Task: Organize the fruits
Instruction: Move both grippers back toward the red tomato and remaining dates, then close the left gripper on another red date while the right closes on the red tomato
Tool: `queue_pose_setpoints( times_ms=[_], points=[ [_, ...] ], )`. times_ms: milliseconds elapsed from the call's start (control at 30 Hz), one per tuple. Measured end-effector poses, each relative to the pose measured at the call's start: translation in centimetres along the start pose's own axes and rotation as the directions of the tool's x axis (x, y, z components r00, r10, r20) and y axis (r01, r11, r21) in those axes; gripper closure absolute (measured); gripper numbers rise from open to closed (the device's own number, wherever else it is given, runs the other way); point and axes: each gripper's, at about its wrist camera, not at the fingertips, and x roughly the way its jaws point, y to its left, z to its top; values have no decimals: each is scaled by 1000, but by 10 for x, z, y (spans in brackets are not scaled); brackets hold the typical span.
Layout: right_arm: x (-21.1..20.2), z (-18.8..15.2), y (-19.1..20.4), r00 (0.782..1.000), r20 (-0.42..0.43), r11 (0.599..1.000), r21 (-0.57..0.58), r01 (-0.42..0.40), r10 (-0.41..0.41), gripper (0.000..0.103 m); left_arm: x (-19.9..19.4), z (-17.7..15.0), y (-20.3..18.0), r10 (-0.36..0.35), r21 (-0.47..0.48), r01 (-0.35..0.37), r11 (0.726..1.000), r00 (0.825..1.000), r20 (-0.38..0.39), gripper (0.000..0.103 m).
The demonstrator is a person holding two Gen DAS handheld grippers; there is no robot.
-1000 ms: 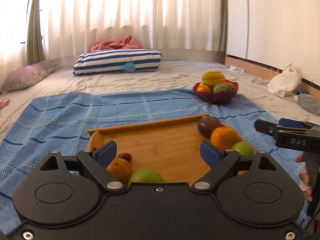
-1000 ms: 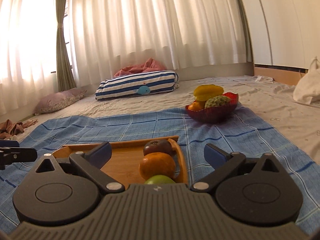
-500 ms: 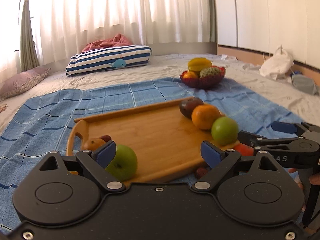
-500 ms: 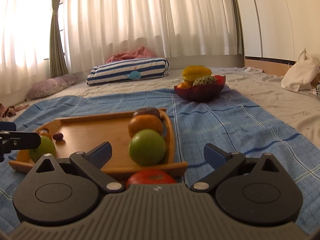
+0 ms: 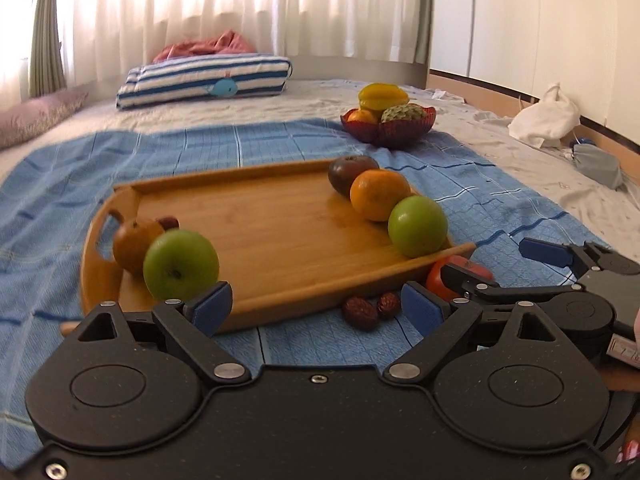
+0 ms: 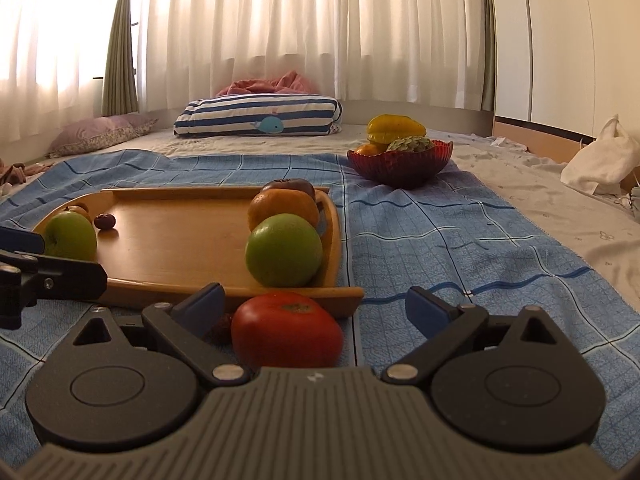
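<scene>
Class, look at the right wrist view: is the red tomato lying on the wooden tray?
No, the tomato lies on the blue cloth, just in front of the tray.

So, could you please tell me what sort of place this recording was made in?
Most likely a bedroom: a wide bed with a striped pillow, sheer curtains behind it and white wardrobe doors to one side.

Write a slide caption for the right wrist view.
Open right claw nears a red tomato beside the wooden tray of fruit.
</scene>
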Motion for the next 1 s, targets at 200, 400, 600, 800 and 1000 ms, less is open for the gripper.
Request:
queue_pose_setpoints(
  times_ms=[200, 400, 600, 800, 1000],
  points=[
    [6, -7, 2, 1000, -27, 1000, -20, -7, 6, 8, 13, -7, -5, -8, 2, 8, 1000, 999, -43, 36],
    [7, -12, 1, 999, -17, 999, -12, -32, 32, 12, 27, -14, -14, -35, -9, 34, 999, 996, -85, 58],
    [7, -15, -3, 998, -9, 998, 8, -56, 56, 15, 41, -14, -20, -31, -41, 27, 999, 995, -96, 73],
    [10, -17, -8, 996, -9, 996, 35, -84, 84, 16, 52, -14, -13, -40, -104, 28, 994, 993, -114, 74],
    [9, -20, -13, 995, 8, 993, 55, -103, 102, 21, 58, -13, -11, -58, -154, 39, 987, 991, -121, 76]
  ],
)
